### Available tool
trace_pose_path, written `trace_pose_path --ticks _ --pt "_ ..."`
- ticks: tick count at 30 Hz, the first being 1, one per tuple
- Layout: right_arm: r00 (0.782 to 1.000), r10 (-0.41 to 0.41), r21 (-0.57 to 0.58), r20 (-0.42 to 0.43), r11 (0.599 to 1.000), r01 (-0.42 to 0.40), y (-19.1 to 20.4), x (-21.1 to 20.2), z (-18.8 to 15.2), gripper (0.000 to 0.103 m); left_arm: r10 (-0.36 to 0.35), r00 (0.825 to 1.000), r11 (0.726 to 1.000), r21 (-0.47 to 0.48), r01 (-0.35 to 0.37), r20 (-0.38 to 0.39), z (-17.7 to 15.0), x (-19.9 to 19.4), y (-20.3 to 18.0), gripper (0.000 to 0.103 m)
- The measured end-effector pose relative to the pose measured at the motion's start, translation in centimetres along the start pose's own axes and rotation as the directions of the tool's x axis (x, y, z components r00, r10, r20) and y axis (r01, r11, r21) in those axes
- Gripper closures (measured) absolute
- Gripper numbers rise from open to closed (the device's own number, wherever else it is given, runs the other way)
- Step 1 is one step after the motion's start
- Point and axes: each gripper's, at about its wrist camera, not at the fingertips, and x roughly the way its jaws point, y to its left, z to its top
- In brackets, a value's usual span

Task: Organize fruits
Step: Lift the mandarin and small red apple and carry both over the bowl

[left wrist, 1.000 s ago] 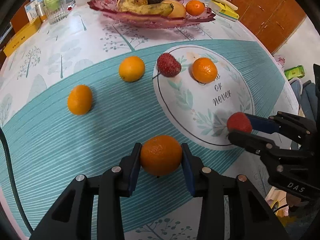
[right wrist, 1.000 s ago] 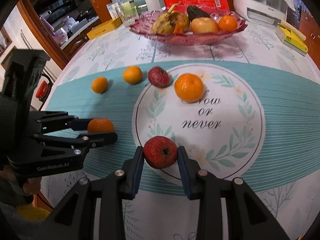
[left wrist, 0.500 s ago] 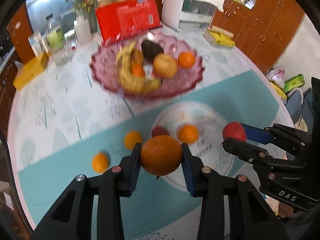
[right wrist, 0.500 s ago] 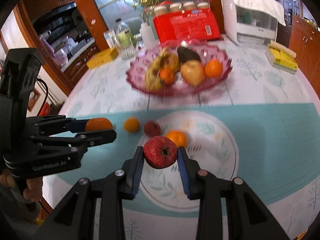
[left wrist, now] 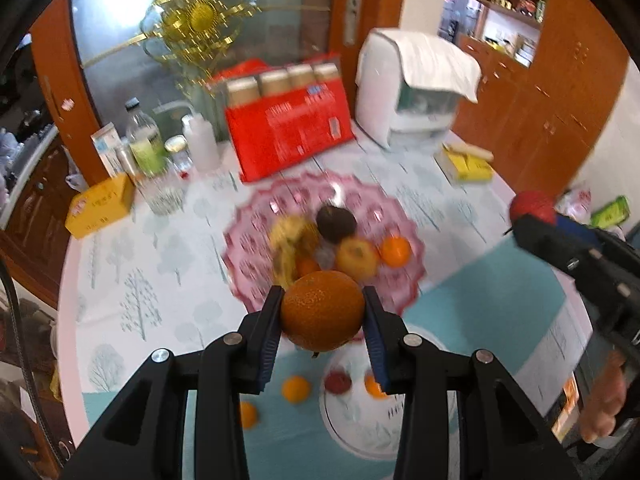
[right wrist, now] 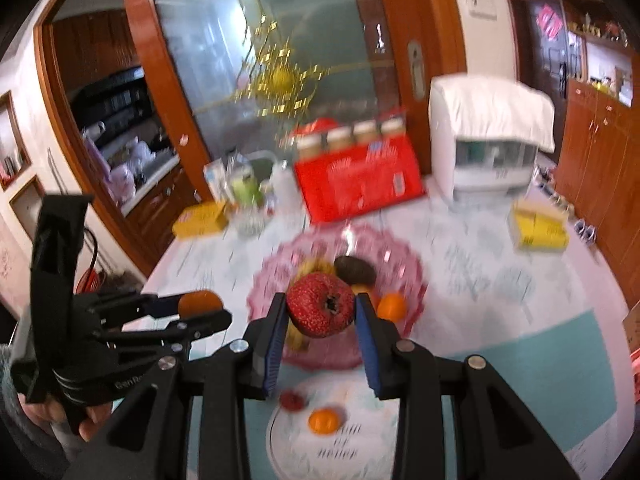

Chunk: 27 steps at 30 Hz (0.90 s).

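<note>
The desk [left wrist: 132, 280] is round, covered in a white cloth printed with pale trees, with a teal band and a round lettered medallion [right wrist: 340, 440] toward the near edge. At about twelve o'clock from the medallion sits the pink glass fruit bowl [left wrist: 256, 240], holding bananas, a dark avocado, an apple and an orange (all blurred). Beyond it stand a red package [left wrist: 288, 132], a white appliance [left wrist: 416, 92] draped with a cloth, a yellow box [left wrist: 100, 204] at ten o'clock and bottles [left wrist: 144, 140] beside it. Wooden cabinets [left wrist: 560, 100] line the room at two o'clock; a glass door with a gold ornament [left wrist: 196, 16] fills the back.

The left hand-held gripper [left wrist: 323, 316] is clenched on an orange [left wrist: 322, 310], held in the air in front of the bowl. The right hand-held gripper [right wrist: 321, 312] grasps a red bumpy fruit [right wrist: 320, 310], likewise in front of the bowl.

A second ago both fruits sat low over the teal band, the bowl far at the top of each view. Now both are lifted, the bowl lies just behind them, and the loose oranges [left wrist: 296, 389] and a red fruit [left wrist: 338, 380] on the cloth show small beneath the fingers. The grips are unchanged.
</note>
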Motion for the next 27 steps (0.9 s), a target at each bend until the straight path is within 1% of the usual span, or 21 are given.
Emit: trace_pose_path --ticks 3,7,12,14,17,21,27 --pt "0.999 0.003 0.007 0.038 1.000 -0.003 -0.4 -0.1 2.0 0.069 0.030 0.999 0.999 -0.019 -0.029 0.035 2.1 -0.6 0.3 0.066" --pt "0.998 0.004 -0.003 0.061 1.000 -0.003 -0.4 0.6 3.9 0.069 0.063 0.995 0.997 -0.041 -0.060 0.076 4.3 -1.3 0.8 0.066" --pt "0.998 0.018 -0.006 0.067 1.000 -0.018 -0.3 2.1 5.3 0.069 0.110 0.986 0.992 -0.072 -0.102 0.125 6.6 -1.3 1.4 0.066" --pt "0.998 0.025 -0.003 0.057 1.000 -0.025 -0.3 3.1 5.5 0.069 0.124 0.984 0.990 -0.089 -0.113 0.131 7.2 -0.8 1.6 0.066" --pt "0.999 0.031 -0.007 0.023 0.999 -0.031 -0.4 5.1 5.5 0.069 0.138 0.984 0.986 -0.113 -0.125 0.116 7.4 0.7 1.9 0.066" --pt "0.999 0.035 -0.004 -0.028 0.999 -0.035 -0.9 7.7 4.9 0.069 0.162 0.984 0.981 -0.120 -0.152 0.073 6.7 3.8 1.9 0.066" --pt "0.993 0.015 0.007 -0.115 1.000 -0.015 -2.5 12.1 3.6 0.069 0.158 0.987 0.974 -0.158 -0.161 -0.031 4.9 9.4 2.6 0.066"
